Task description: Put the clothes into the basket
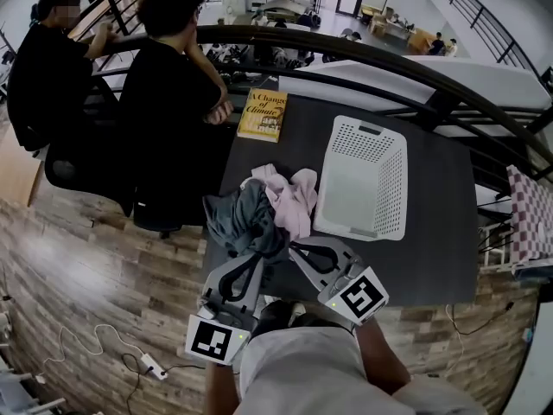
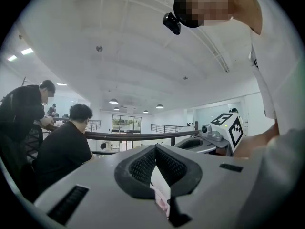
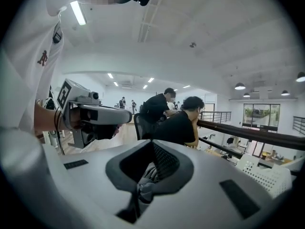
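The fingers (image 3: pixel 167 162) of the right gripper (image 3: pixel 151 170) are pressed together on a bunched fold of the grey garment (image 1: pixel 238 219), which wells up dark between the ribbed pads. The left gripper (image 2: pixel 155 175) also has its fingers drawn narrow. A thin pale sliver, pinkish at its lower end, is caught between them. It looks like an edge of the clothes (image 1: pixel 259 214), though which piece I cannot tell.

The clothes lie in one rumpled heap on the worktop (image 1: pixel 432 258), just beside the basket (image 1: pixel 399 188) on its left. The grey garment is on the side away from the basket, and the pink garment (image 1: pixel 294 199) is draped over it on the side nearest the basket's wall. Nothing is in the basket yet, and it stands open and upright. A book (image 1: pixel 263 114) lies beyond the basket's far left corner, clear of the heap.

Both grippers come at the heap from its near edge, on the person's side of the basket. Pinching it at two points probably lets the loose pile rise as one bundle and not trail a sleeve across the worktop. The basket's near wall is the thing to clear, so the step in hand seems to be securing the grip before a lift and a short carry to the right. A hanging fold could snag on the rim.
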Motion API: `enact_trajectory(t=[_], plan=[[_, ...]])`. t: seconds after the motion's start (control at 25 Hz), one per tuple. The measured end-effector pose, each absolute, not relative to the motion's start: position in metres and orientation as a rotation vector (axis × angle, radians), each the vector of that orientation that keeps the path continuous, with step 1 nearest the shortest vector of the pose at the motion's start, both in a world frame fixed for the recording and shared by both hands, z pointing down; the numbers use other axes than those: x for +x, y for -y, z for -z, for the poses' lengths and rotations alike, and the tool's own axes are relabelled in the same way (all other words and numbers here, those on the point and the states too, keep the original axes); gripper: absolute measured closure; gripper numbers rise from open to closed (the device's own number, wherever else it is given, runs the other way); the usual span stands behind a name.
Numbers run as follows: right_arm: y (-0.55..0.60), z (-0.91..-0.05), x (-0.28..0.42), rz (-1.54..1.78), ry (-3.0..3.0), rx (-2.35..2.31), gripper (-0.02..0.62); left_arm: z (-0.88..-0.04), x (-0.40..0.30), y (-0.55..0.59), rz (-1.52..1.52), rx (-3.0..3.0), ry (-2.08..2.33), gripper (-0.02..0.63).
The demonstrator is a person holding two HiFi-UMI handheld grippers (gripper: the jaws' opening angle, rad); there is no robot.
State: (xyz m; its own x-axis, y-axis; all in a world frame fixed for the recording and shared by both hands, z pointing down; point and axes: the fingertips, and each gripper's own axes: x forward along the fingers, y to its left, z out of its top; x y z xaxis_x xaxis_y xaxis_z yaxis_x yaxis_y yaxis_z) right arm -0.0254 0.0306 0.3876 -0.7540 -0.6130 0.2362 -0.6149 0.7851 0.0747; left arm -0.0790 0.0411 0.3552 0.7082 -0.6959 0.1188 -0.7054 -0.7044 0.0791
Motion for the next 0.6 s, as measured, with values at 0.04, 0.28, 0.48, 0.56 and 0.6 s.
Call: enact_trajectory(t=[0.04,0.28,0.48,0.56,0.6], plan=[[-0.028,-0.390,-0.027,-0.006,2.717,0.954,0.580,-0.357,-0.080,-0.039,-0.123,2.796,1.143,0.604],[-0.016,-0.415,-0.035,0.020,2.639,0.939,0.579,-0.365,-0.087,-0.029,-0.116,2.792,1.104,0.604],[-0.010,-0.426,-0.040,0.022,2.575,0.925,0.578,-0.373,-0.090,-0.023,-0.127,2.788,1.080,0.604],[-0.009,-0.432,-0.041,0.035,2.558,0.905,0.578,-0.377,-0.089,-0.021,-0.135,2.783,1.079,0.604],[-0.008,-0.435,-0.042,0.046,2.554,0.893,0.578,-0.379,-0.089,-0.021,-0.141,2.779,1.081,0.604]])
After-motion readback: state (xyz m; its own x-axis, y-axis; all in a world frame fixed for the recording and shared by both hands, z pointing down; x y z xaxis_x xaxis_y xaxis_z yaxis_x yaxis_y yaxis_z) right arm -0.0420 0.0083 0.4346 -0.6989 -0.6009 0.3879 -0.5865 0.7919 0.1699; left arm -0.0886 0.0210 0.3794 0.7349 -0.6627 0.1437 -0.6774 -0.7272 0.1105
